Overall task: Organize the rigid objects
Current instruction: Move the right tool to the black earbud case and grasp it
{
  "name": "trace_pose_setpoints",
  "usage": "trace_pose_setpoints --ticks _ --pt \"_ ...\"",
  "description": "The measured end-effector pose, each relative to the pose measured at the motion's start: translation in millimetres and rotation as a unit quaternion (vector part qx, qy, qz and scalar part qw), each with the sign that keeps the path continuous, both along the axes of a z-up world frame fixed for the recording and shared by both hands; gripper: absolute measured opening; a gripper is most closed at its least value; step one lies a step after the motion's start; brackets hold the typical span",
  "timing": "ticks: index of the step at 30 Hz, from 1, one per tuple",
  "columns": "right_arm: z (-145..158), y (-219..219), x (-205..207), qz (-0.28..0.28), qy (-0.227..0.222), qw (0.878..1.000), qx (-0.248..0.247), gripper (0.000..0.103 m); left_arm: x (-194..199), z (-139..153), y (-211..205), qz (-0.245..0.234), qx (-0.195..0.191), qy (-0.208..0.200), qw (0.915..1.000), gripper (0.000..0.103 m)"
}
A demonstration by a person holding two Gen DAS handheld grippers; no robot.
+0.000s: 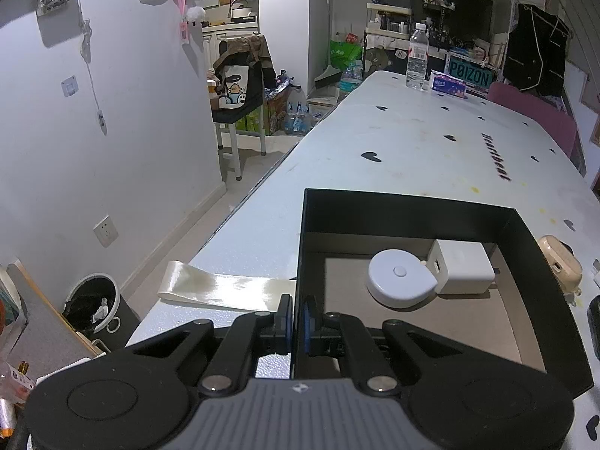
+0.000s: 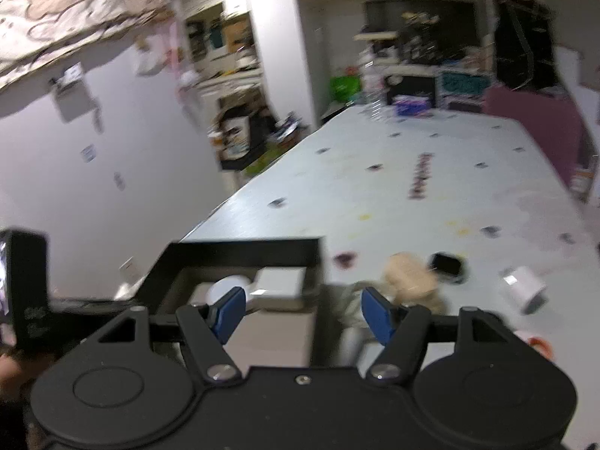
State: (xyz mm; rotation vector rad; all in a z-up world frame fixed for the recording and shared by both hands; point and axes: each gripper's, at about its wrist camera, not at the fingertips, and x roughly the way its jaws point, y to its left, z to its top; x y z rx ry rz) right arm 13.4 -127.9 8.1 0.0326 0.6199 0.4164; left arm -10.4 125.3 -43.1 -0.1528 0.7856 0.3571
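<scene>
Steadying black open cardboard box (image 1: pixel 540 247) by its wall, left gripper (image 1: pixel 298 322) fingers clamped | right gripper (image 2: pixel 302 315) fingers apart, empty, free to fetch beige case (image 2: pixel 410 275)

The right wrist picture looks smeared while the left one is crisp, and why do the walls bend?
Right wrist view: motion blur smears the table and the beige case; only the open right claw stays sharp. Left wrist view: sharp, with glare on the glossy ribbon beside the black box. Both views: the fisheye lens curves straight edges.

One black box (image 1: pixel 412 202) — inside, one round tape measure (image 1: pixel 401 277), one white charger (image 1: pixel 463 272).
</scene>
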Motion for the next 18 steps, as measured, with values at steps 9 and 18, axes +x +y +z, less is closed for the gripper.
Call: trace_pose_setpoints --ticks 9,18 --pt "-8.3 -70.5 20.1 -0.114 -0.002 0.993 -0.004 0.075 1.3 -0.3 -0.4 0.0 0.005 0.003 1.0 0.006" --pt "-48.5 -99.4 43.0 -0.15 0.062 0.987 -0.005 0.075 2.5 -1.5 -1.9 -0.001 0.007 0.004 1.0 0.006"
